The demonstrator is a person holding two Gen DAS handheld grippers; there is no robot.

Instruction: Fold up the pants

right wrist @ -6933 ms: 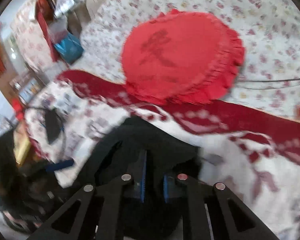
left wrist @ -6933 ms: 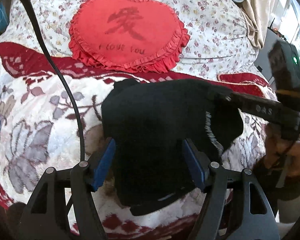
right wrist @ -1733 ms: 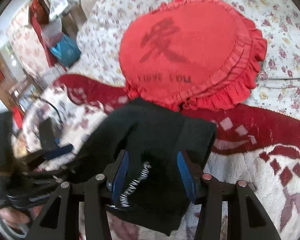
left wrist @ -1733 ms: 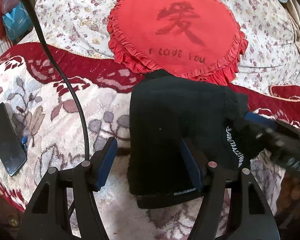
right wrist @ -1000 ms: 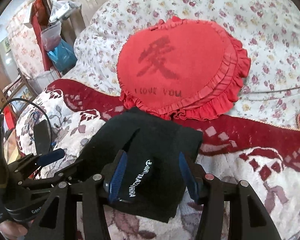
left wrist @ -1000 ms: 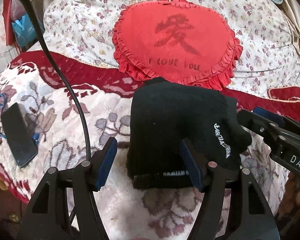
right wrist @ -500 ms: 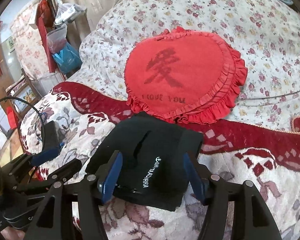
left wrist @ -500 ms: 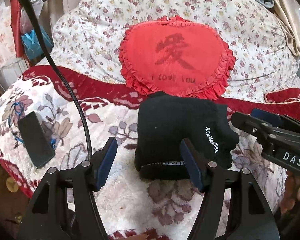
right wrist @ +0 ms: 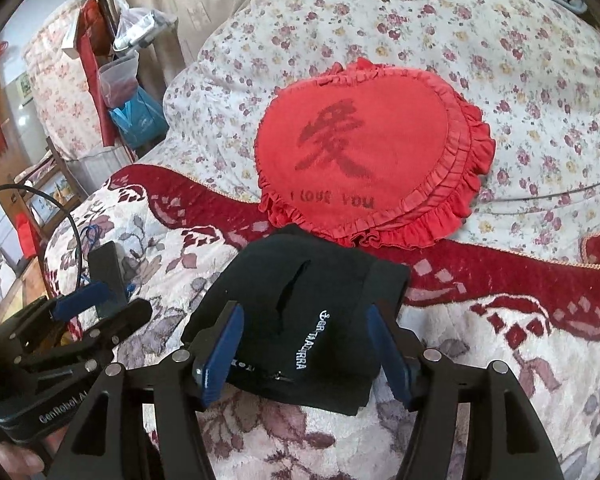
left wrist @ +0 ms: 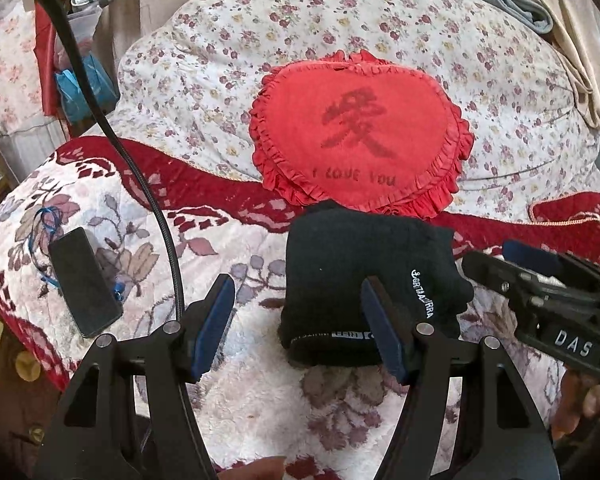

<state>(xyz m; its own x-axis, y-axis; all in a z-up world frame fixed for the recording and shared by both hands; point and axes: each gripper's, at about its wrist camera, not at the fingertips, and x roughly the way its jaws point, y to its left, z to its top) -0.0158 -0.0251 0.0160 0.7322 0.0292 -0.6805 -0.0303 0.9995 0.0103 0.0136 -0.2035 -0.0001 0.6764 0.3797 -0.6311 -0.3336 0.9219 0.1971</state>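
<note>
Left gripper (left wrist: 298, 326): black frame, blue-padded fingers spread wide, empty; its right pad overlaps the near left part of the folded black knit pants (left wrist: 364, 276) in view, contact cannot be told. Right gripper (right wrist: 306, 350): fingers likewise spread wide, holding nothing, straddling the near edge of the same bundle (right wrist: 312, 316). One pair of pants, folded into a compact block with white lettering on its side, lying on the cream plush blanket with red floral border (left wrist: 244, 396) at 12 o'clock from both grippers. One black phone (left wrist: 85, 282) lies flat on the blanket at 10 o'clock in the left view, a blue cord beside it. One black cable (left wrist: 140, 184) arcs across at 11 o'clock. Beyond the pants, at 12 o'clock, one red heart-shaped ruffled cushion (left wrist: 360, 136) reading "I LOVE YOU", its lower frill touching the bundle's far edge. Behind it, one floral quilt (left wrist: 500, 80).
</note>
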